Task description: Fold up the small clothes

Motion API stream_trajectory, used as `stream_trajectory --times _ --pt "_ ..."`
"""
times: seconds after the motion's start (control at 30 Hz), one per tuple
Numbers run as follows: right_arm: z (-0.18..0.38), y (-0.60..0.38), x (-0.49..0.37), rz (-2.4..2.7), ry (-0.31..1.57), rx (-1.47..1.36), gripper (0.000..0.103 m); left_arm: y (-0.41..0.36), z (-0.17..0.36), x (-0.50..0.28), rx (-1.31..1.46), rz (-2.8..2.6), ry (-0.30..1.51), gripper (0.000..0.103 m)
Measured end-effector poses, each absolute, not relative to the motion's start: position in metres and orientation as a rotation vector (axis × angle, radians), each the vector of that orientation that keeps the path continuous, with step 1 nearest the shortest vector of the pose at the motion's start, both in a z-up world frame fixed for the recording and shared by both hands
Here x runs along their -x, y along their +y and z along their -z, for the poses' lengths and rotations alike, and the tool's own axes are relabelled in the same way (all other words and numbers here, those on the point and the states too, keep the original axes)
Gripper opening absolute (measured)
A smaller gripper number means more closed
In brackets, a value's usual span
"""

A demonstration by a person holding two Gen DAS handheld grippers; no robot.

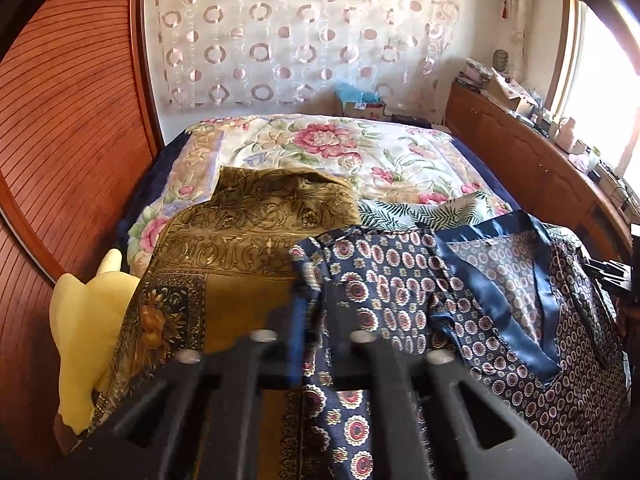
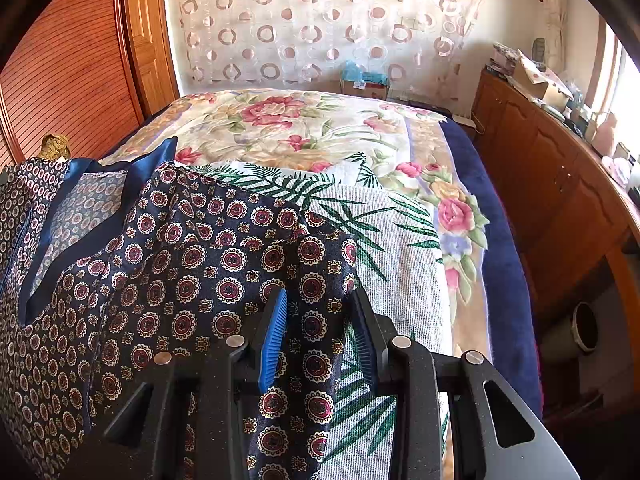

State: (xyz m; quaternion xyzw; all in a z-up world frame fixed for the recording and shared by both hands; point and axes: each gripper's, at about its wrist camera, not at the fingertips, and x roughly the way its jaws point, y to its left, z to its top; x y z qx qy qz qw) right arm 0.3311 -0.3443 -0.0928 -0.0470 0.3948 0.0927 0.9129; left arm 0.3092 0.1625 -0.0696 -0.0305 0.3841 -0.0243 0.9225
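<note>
A navy shirt [image 1: 400, 280] with red and white medallions and a blue satin collar [image 1: 480, 280] lies spread on the bed. In the blurred left wrist view my left gripper [image 1: 308, 308] is shut on the shirt's left sleeve edge, with the cloth pinched between its blue pads. In the right wrist view the shirt [image 2: 180, 272] runs as a strip between the fingers of my right gripper [image 2: 318, 320]. Its blue pads [image 2: 274, 336] stand apart, with no visible squeeze on the fabric.
An ochre patterned scarf [image 1: 248, 232] lies left of the shirt, and a yellow plush toy [image 1: 88, 320] sits beyond it. A palm-leaf cloth [image 2: 380, 240] lies under the shirt on the floral bedspread [image 2: 280, 128]. A wooden cabinet [image 2: 540, 184] lines the right side.
</note>
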Motion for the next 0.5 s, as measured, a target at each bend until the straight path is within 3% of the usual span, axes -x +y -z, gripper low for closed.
stream_trajectory --times 0.27,0.33,0.37,0.5 --pt "0.092 -0.347 -0.338 -0.203 0.816 0.089 0.034 0.11 0.033 -0.262 0.037 0.164 0.639 0.003" --pt "0.091 -0.349 -0.341 -0.185 0.816 0.066 0.02 0.099 0.028 -0.248 0.04 0.195 0.623 0.002" --pt "0.091 -0.349 -0.342 -0.183 0.819 0.061 0.008 0.093 0.026 -0.241 0.037 0.207 0.617 0.002" --pt "0.081 -0.338 -0.327 -0.196 0.77 0.116 0.002 0.083 0.019 -0.214 0.031 0.235 0.6 0.002"
